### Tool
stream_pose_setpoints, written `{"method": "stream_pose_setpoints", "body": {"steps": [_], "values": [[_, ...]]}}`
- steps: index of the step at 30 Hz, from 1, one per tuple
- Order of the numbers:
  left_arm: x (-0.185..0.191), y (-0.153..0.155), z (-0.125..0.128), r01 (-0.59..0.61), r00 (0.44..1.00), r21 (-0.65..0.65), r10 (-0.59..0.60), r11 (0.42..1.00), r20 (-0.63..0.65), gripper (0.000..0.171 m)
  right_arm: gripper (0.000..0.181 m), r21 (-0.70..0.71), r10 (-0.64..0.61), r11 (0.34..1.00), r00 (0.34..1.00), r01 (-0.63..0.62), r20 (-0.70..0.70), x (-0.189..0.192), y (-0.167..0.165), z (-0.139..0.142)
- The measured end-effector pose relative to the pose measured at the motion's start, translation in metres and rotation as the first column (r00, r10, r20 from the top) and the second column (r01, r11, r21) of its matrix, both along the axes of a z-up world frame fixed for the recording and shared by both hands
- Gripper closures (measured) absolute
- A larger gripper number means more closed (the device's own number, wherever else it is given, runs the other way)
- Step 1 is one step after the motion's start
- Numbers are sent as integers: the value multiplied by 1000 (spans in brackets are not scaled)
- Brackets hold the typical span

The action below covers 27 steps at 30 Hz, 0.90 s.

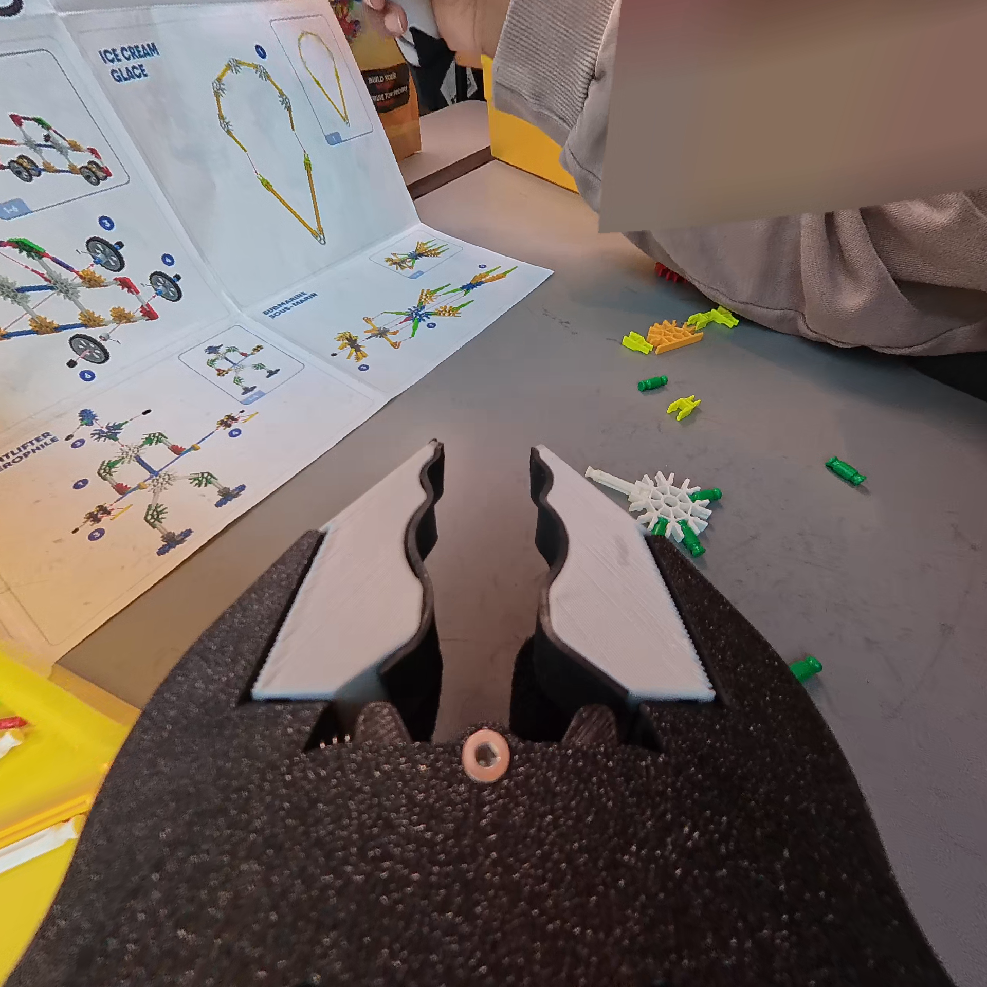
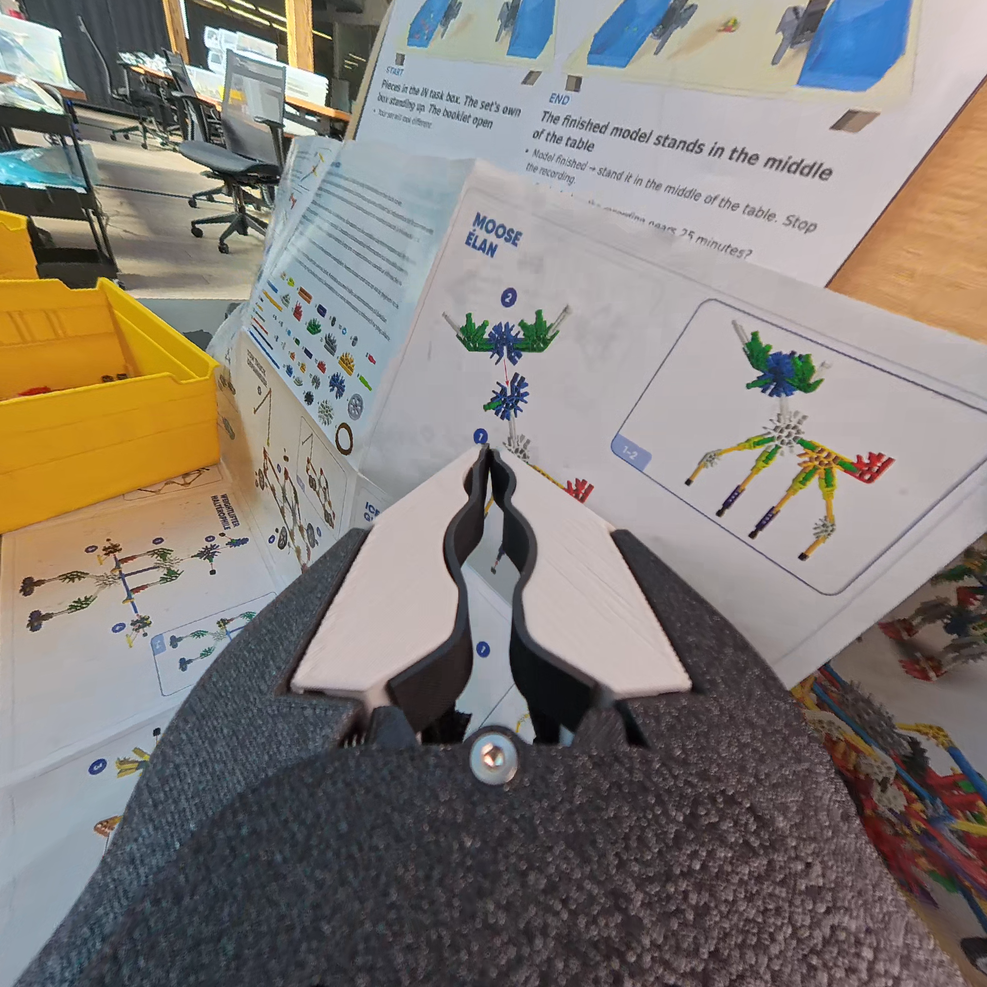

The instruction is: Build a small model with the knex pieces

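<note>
My left gripper (image 1: 486, 448) is open and empty, low over the grey table (image 1: 747, 614). Just right of its right finger lies a white snowflake connector (image 1: 667, 504) with a white rod and green rods plugged in. Farther off lie an orange connector with yellow-green clips (image 1: 675, 336) and loose green rods (image 1: 652, 383). A folded instruction sheet (image 1: 213, 267) lies and stands on the left. My right gripper (image 2: 487, 454) is shut, its tips against a raised page of the instruction sheet (image 2: 694, 374). I cannot tell whether it pinches the paper.
A person's grey sleeve (image 1: 801, 277) rests on the table at the back right. A yellow bin (image 2: 107, 416) with parts stands on the left, its corner in the left wrist view (image 1: 42, 774). A printed poster (image 2: 641, 133) stands behind, and a colourful box (image 2: 908, 774) at right. The gap from one gripper's tips to the other's is roughly 35 centimetres. To reach the white snowflake connector (image 1: 667, 504) in a straight line is about 8 centimetres for my left fingers, about 40 centimetres for my right.
</note>
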State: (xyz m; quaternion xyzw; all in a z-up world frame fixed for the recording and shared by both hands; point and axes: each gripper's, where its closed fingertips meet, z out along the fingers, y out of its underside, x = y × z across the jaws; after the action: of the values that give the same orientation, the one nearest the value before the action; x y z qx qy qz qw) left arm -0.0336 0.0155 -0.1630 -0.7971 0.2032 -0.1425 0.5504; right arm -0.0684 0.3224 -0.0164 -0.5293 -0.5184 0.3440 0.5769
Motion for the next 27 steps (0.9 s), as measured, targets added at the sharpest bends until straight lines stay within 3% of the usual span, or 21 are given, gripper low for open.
{"method": "stream_pose_setpoints", "body": {"steps": [4, 7, 9, 12, 15, 18, 20, 23, 27], "values": [[6, -3, -4, 39, 999, -13, -39, 999, -24, 140, 181, 41, 69, 997, 996, -66, -64, 0, -33, 35], [18, -9, -11, 107, 992, -42, -110, 993, -68, 140, 181, 85, 180, 982, 978, -172, -109, 1, -84, 69], [28, -17, -19, 169, 980, -84, -177, 982, -91, 140, 181, 125, 247, 963, 967, -237, -64, 3, -118, 72], [47, -34, -34, 276, 947, -173, -298, 946, -120, 144, 178, 113, 318, 934, 932, -340, 174, 10, -167, 34], [58, -48, -52, 313, 917, -268, -363, 911, -163, 145, 177, 3, 400, 900, 829, -436, 391, 41, -228, -33], [65, -53, -54, 326, 900, -272, -386, 905, -205, 147, 176, -114, 410, 900, 727, -422, 551, 82, -277, -111], [68, -53, -54, 324, 894, -276, -388, 905, -223, 147, 175, -167, 387, 916, 698, -364, 603, 102, -299, -151], [70, -54, -55, 326, 886, -268, -392, 907, -249, 148, 175, -196, 341, 939, 716, -281, 609, 115, -314, -182], [70, -54, -55, 326, 888, -268, -391, 907, -242, 149, 175, -169, 288, 957, 744, -235, 603, 115, -310, -187]]}}
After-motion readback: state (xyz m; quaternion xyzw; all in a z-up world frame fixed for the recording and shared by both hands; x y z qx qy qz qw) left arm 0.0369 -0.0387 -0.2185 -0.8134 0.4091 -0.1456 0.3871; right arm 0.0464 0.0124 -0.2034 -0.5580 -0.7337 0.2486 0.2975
